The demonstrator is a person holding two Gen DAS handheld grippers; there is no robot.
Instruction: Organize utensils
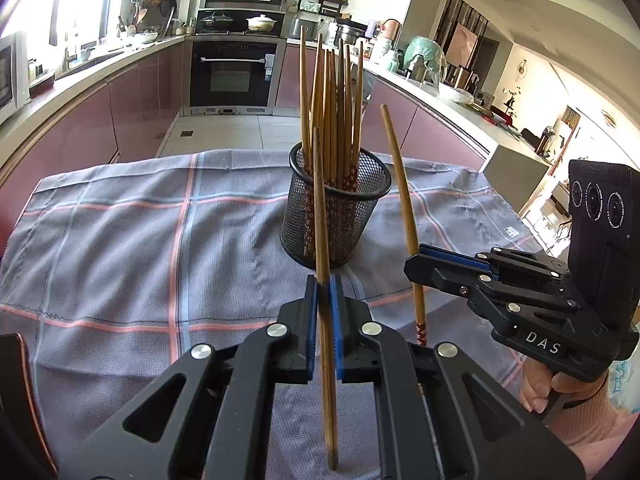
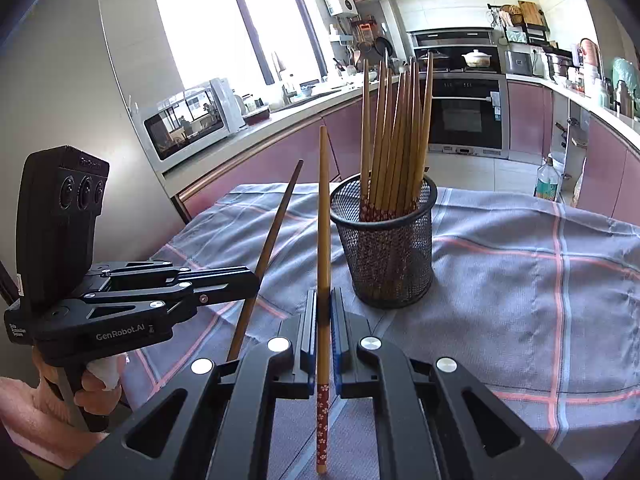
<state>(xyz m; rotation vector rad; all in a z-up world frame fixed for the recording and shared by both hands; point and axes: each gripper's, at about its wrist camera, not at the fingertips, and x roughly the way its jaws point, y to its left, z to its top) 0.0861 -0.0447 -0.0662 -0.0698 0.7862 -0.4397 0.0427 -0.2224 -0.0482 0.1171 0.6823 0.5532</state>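
A black mesh cup [image 1: 335, 216] [image 2: 387, 248] stands on the checked cloth, holding several wooden chopsticks [image 1: 334, 112] [image 2: 394, 132] upright. My left gripper [image 1: 324, 292] [image 2: 254, 278] is shut on one wooden chopstick [image 1: 322, 240] [image 2: 266, 256], held upright just in front of the cup. My right gripper [image 2: 324, 304] [image 1: 416, 256] is shut on another chopstick [image 2: 323, 240] [image 1: 400, 184] with a red flowered end, upright and to the right of the cup as the left wrist view shows it. Both chopsticks hang above the cloth.
A grey cloth [image 1: 120, 240] [image 2: 540, 280] with pink and blue lines covers the table. Kitchen counters [image 1: 80, 80] run along both sides, with an oven [image 1: 234, 74] at the far end and a microwave [image 2: 188, 120] on the left counter. A plastic bottle [image 2: 547, 180] stands on the floor.
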